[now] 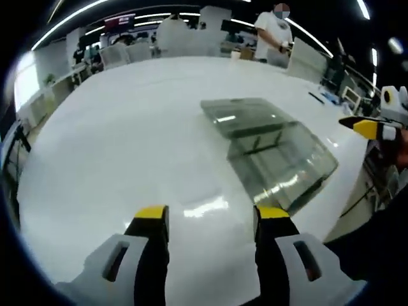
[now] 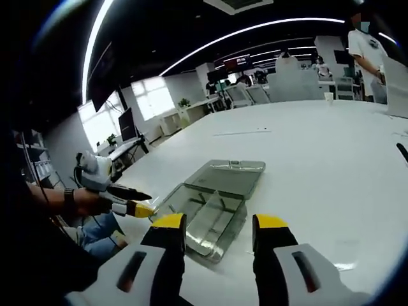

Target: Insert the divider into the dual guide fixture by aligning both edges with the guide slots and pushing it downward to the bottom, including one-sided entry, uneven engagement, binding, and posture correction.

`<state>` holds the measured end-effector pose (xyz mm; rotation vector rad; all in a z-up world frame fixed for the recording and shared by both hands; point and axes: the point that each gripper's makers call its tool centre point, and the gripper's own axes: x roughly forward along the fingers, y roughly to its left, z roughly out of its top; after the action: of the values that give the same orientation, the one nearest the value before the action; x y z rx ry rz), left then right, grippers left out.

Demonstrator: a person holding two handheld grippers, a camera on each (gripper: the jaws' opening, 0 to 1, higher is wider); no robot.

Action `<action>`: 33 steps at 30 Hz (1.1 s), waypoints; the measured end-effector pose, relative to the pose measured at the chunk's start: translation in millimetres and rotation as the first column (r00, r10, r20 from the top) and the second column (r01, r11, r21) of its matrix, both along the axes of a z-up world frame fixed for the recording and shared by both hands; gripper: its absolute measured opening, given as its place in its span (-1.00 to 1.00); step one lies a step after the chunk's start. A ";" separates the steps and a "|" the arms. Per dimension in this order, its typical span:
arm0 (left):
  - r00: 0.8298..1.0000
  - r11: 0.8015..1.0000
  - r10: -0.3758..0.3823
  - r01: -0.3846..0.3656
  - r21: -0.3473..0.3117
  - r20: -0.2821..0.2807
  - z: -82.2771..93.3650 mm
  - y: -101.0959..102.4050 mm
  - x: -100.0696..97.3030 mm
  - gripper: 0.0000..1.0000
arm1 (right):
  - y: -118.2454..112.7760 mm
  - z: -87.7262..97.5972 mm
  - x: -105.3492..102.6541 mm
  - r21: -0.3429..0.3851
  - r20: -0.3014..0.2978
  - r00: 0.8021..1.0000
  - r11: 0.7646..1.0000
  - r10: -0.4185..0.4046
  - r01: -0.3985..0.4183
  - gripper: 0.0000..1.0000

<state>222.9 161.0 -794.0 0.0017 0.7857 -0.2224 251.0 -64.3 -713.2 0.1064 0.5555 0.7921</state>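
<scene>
Right gripper view — two clear trays (image 2: 213,197)

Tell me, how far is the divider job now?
Done: a divider appears to stand inside the clear fixture; whether it is fully seated cannot be told. In hand: nothing, the left tool and right tool are open, off the fixture. Left: confirming full depth.
</scene>
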 end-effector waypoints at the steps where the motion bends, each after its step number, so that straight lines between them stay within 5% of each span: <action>1: 1.000 1.000 -0.005 0.005 0.009 -0.003 -1.4 -0.1 0.3 0.01 | 1.3 1.6 -0.8 0.004 0.003 1.000 1.000 0.000 0.000 -0.25; 28: 0.992 0.991 -0.038 0.053 0.120 -0.121 -19.7 -2.0 6.2 -0.09 | -11.6 -2.2 -1.2 0.009 -0.014 0.999 0.999 -0.049 0.050 -0.32; 33: 0.987 0.991 -0.031 0.052 0.127 -0.161 -19.0 -0.7 4.8 -0.25 | -10.1 -2.4 -1.5 0.014 -0.020 0.998 0.998 -0.058 0.058 -0.32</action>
<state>227.7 160.3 -813.1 0.1259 0.9582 -0.2122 249.5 -74.4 -715.5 0.1435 0.5627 0.7397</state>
